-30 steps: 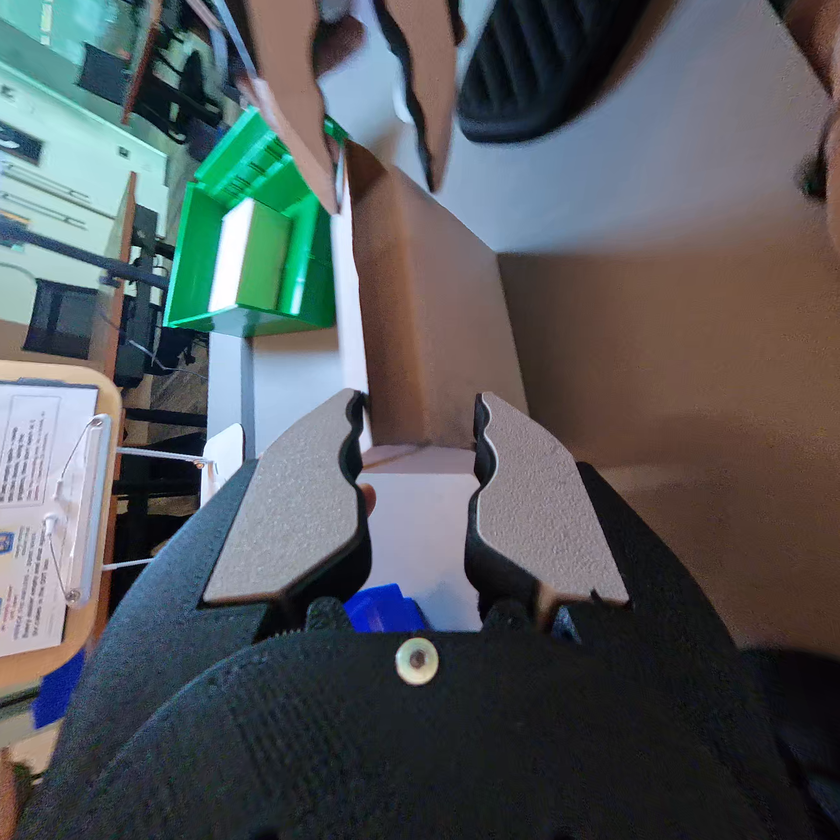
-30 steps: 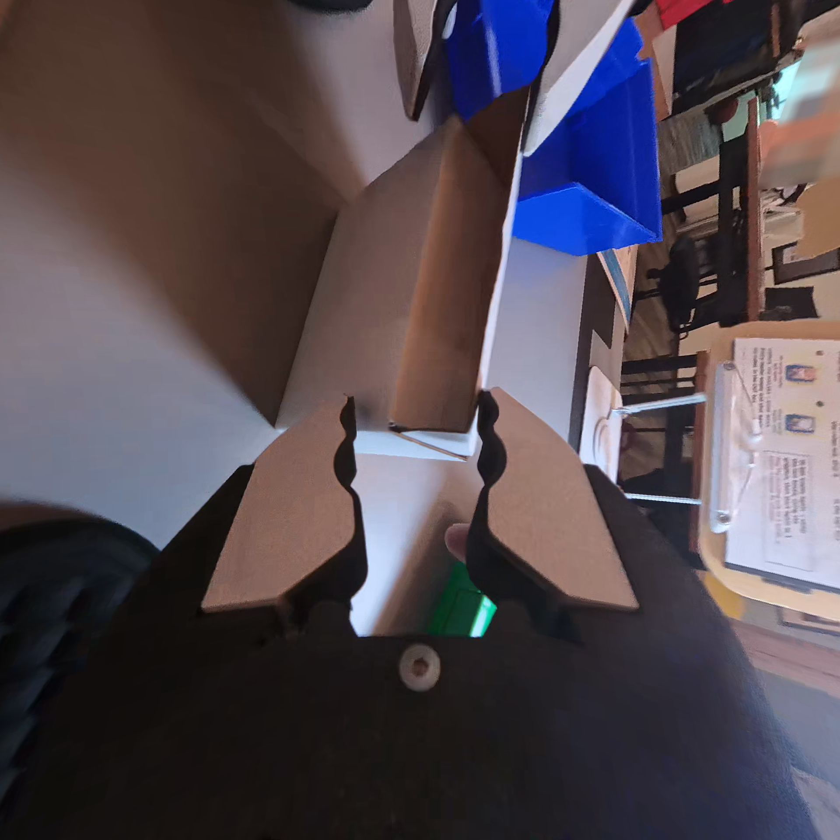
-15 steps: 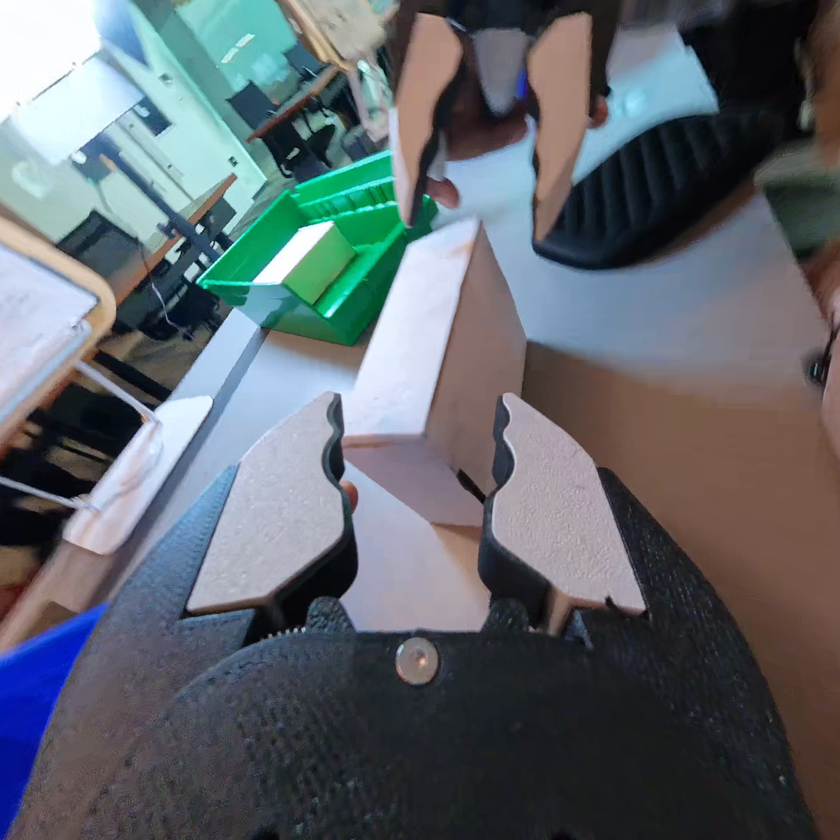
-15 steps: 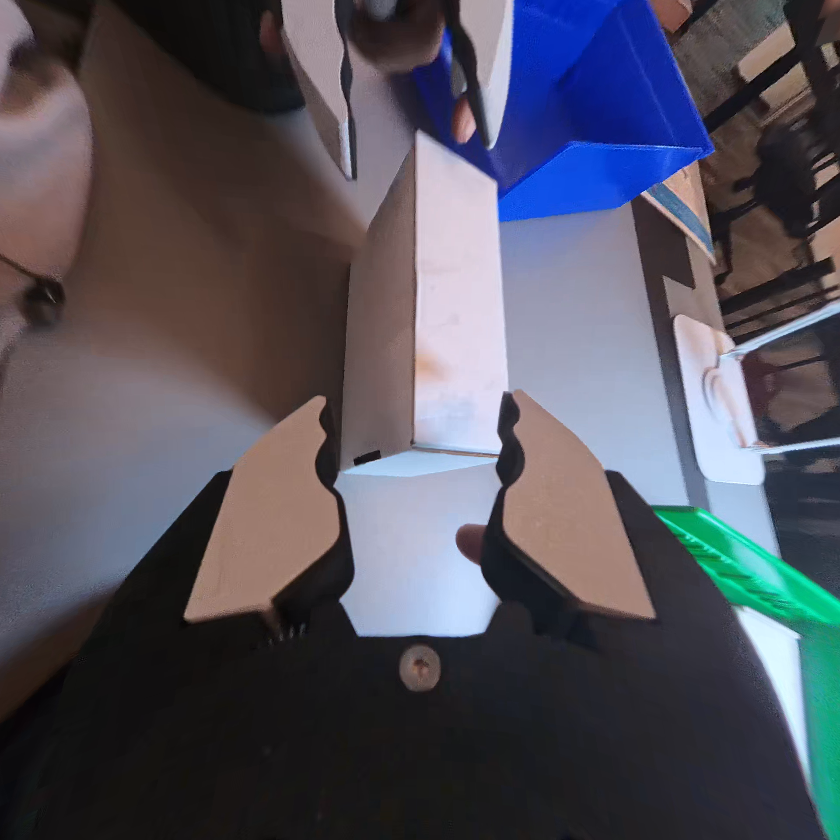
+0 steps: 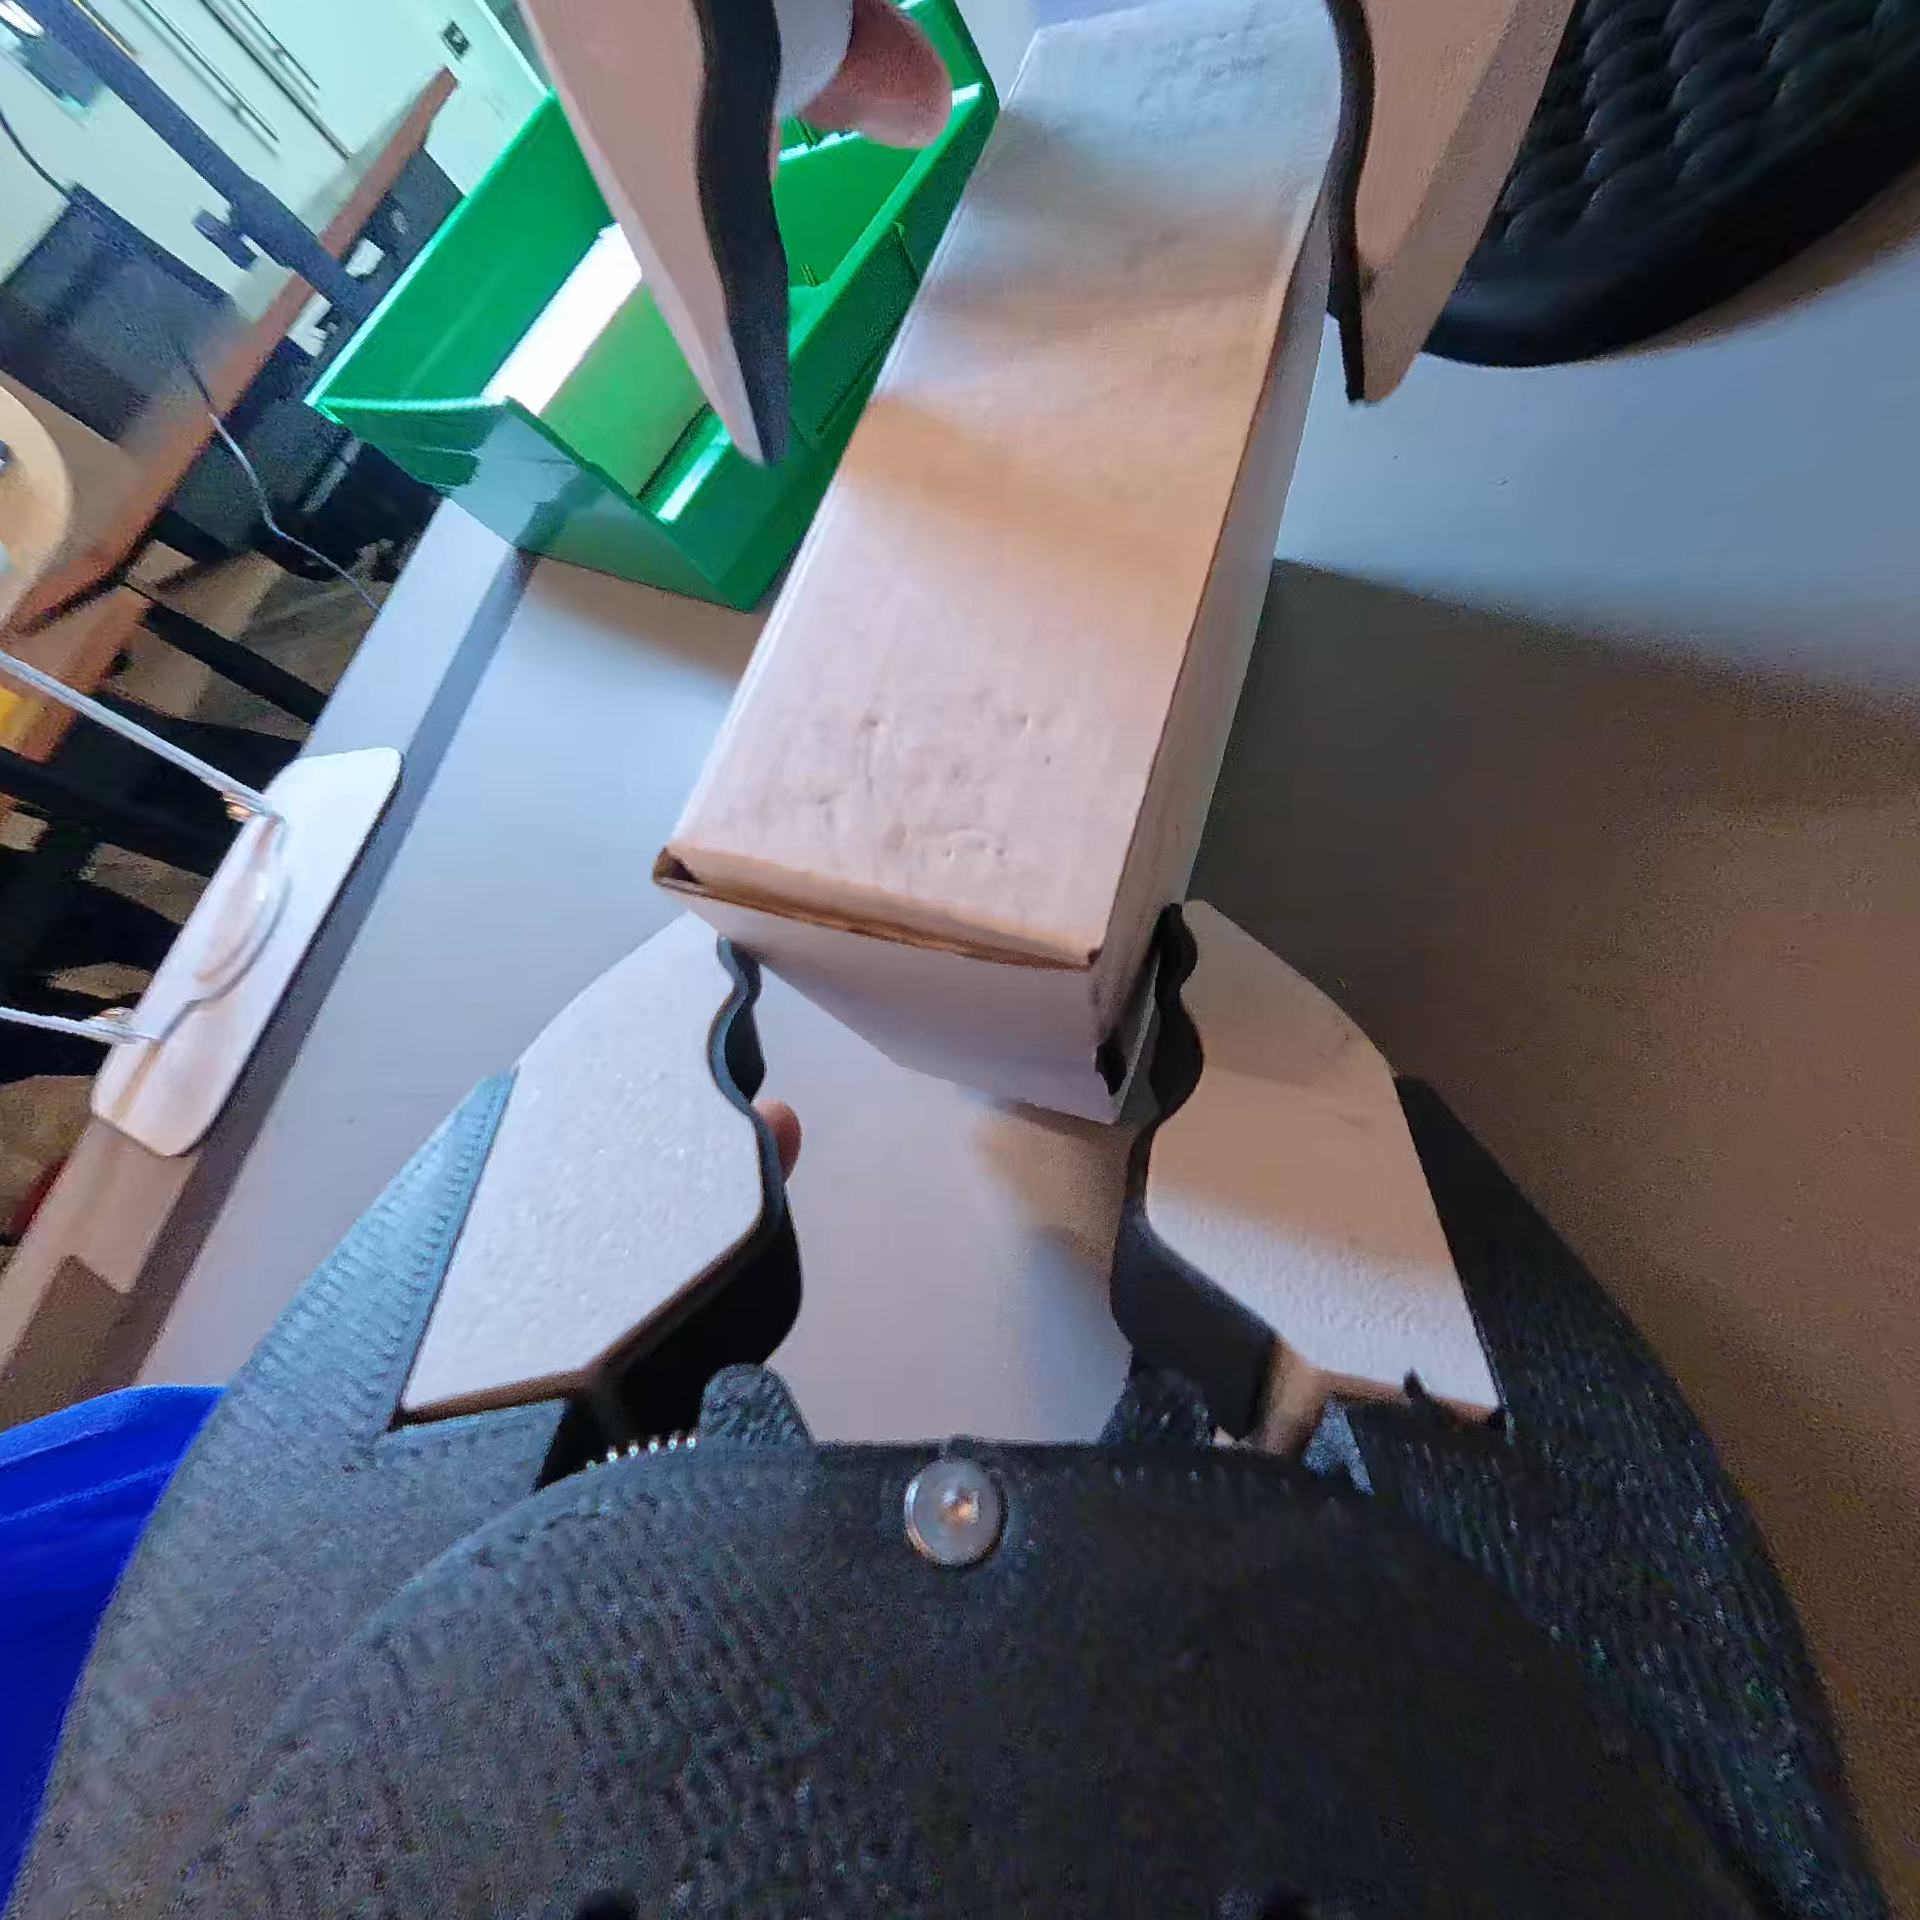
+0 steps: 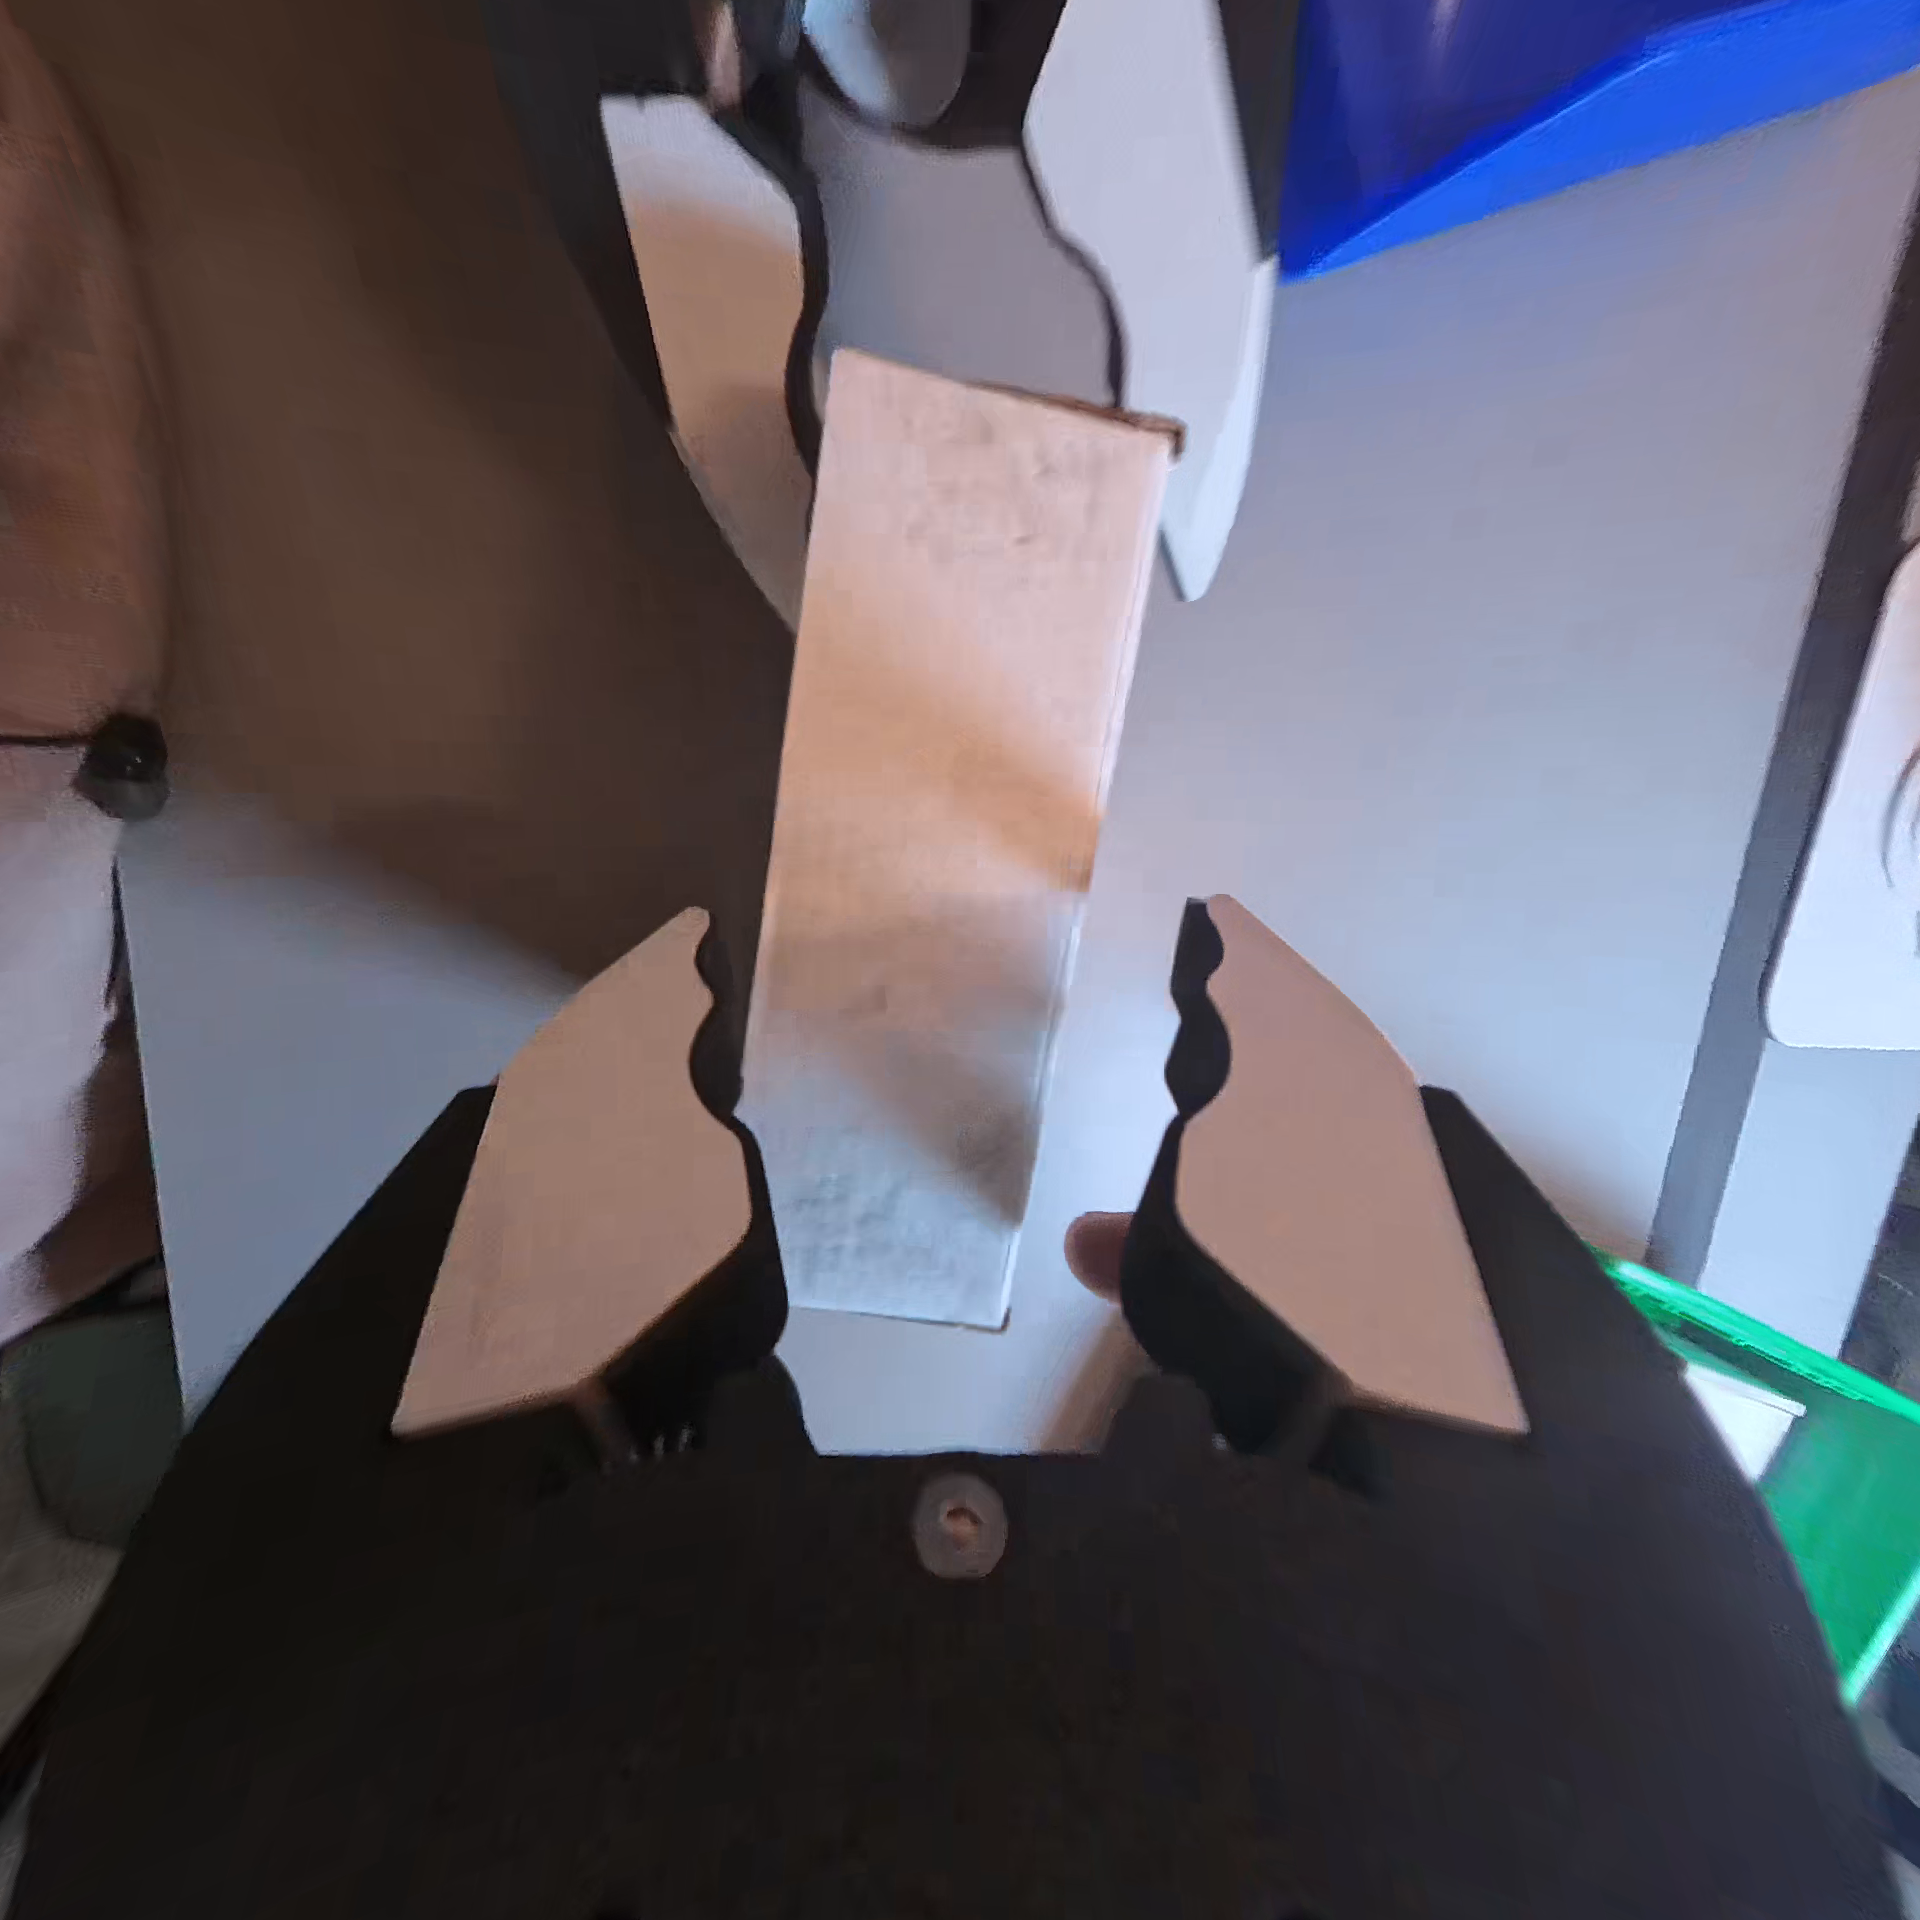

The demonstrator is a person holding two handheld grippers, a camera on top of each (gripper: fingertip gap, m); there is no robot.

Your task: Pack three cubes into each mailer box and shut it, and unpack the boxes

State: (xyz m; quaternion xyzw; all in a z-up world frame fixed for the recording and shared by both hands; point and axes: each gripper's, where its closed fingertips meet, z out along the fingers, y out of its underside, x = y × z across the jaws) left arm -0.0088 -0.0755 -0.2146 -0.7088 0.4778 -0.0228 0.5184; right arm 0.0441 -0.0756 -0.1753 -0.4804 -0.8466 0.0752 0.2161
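A shut brown cardboard mailer box [image 5: 987, 675] lies lengthwise on the grey table [image 5: 1558, 468] between my two grippers. My left gripper [image 5: 951, 930] is open, with its jaws on either side of the box's near end; its right fingertip [image 5: 1169, 966] touches the box corner. My right gripper [image 6: 951, 920] is open around the opposite end of the box [image 6: 956, 727]; its left finger [image 6: 717, 997] rests against the box side, with a gap on the right. Each gripper also shows at the far end of the box in the other's view. No cubes are in view.
A green bin [image 5: 644, 488] holding a white box stands at the far left, near the table edge. A blue bin [image 6: 1558, 125] stands beyond the box's left-gripper end. A black ribbed object [image 5: 1683, 166] lies at the far right. A white stand base [image 5: 239, 935] sits beyond the table edge.
One second ago the box's lid stood up; now it lies shut. Both grippers have rolled level and moved in over the box's two ends.
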